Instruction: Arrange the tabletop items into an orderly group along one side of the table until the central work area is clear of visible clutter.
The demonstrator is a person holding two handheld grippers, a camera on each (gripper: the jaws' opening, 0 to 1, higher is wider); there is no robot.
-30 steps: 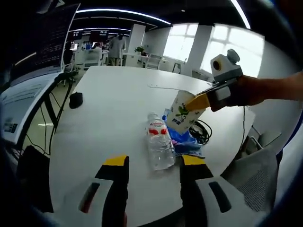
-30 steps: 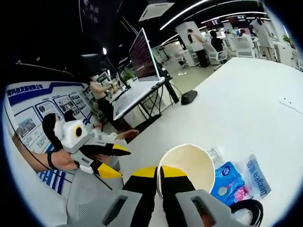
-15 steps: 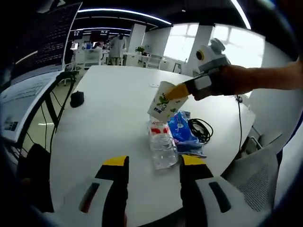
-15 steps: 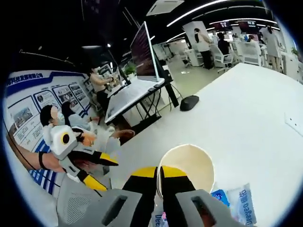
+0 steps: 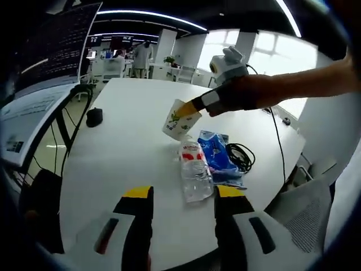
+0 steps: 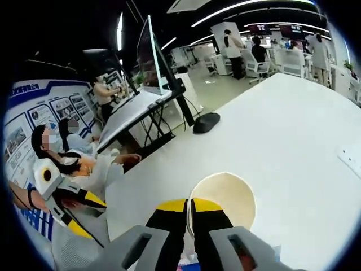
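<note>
The right gripper (image 5: 194,107) pinched the paper cup (image 5: 177,119) by its rim, lifted over the water bottle (image 5: 193,172), presumably for regrouping; the left gripper (image 5: 183,197) hung spread and empty nearby.

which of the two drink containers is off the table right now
The paper cup, pinched at its rim by the right gripper and tilted in the air. The plastic water bottle lies on its side on the table.
</note>
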